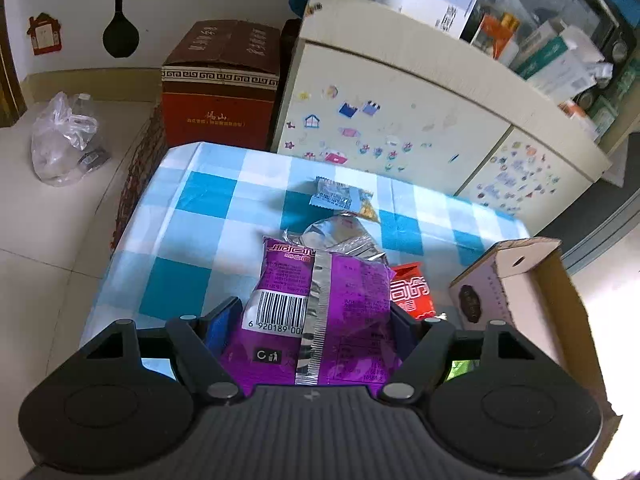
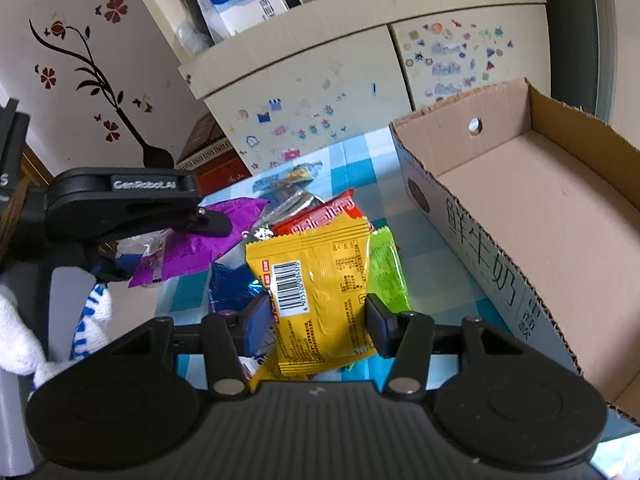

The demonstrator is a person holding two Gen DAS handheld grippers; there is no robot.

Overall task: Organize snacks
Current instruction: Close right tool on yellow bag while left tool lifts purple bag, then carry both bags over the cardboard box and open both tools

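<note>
My left gripper (image 1: pixel 316 320) is shut on a purple snack packet (image 1: pixel 320 304) and holds it above the checked table; it also shows in the right wrist view (image 2: pixel 200 240) as a black gripper at the left with the purple packet (image 2: pixel 196 248) in it. My right gripper (image 2: pixel 316 312) is shut on a yellow snack packet (image 2: pixel 316 288), lifted over a pile of snacks. An open cardboard box (image 2: pixel 532 208) stands to the right, its inside bare. It shows at the right in the left wrist view (image 1: pixel 520 280).
More snacks lie on the blue-and-white checked table (image 1: pixel 200 220): a red packet (image 1: pixel 412 292), a silver one (image 1: pixel 344 236), a blue-and-yellow one (image 1: pixel 340 196), a green one (image 2: pixel 384 268). A cream cabinet (image 1: pixel 400 120) and a red carton (image 1: pixel 220 92) stand behind.
</note>
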